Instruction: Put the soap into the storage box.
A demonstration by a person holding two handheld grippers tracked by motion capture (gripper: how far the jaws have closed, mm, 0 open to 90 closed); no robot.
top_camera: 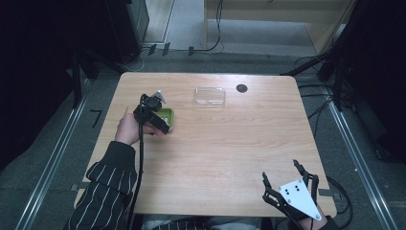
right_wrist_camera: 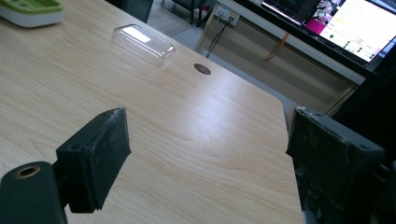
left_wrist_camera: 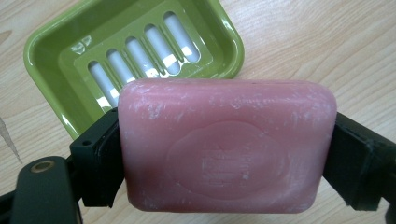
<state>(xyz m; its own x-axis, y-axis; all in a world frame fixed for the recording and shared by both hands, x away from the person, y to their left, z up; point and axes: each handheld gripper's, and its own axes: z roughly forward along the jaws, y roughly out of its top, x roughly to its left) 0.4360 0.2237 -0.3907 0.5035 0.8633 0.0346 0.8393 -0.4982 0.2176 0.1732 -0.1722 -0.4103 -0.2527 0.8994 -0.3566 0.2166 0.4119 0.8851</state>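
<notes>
Both black pads of the left gripper (left_wrist_camera: 224,154) are clamped on the short ends of a pink soap bar (left_wrist_camera: 227,145), which hangs just above the near edge of a green soap dish (left_wrist_camera: 51,51) with a slotted floor. Seen from the high view, that gripper (top_camera: 158,117) sits over the dish (top_camera: 167,115) on the far left part of the table (top_camera: 225,143), held by a hand (top_camera: 128,129) coming out of a striped sleeve (top_camera: 103,191). Over at the near right corner, the right gripper (top_camera: 283,178) hovers with its jaws spread wide and nothing between them; its own view shows the two worn pads (right_wrist_camera: 95,156) well apart over bare wood. A clear plastic lid (top_camera: 209,96) lies alone toward the far edge, near the middle, and just to its right is a small dark round hole (top_camera: 242,88) in the tabletop. The surface is pale wood with a fine grain, rounded corners and soft glare from overhead light. Grey floor surrounds the table, with metal rails (top_camera: 52,158) running along the left and right sides and black cables (top_camera: 316,62) trailing near the far right corner. Beyond the far edge stands a light wooden cabinet (top_camera: 277,19), and dark equipment fills the far left. In the right gripper view, lit screens (right_wrist_camera: 336,21) glow beyond the table's right edge.
</notes>
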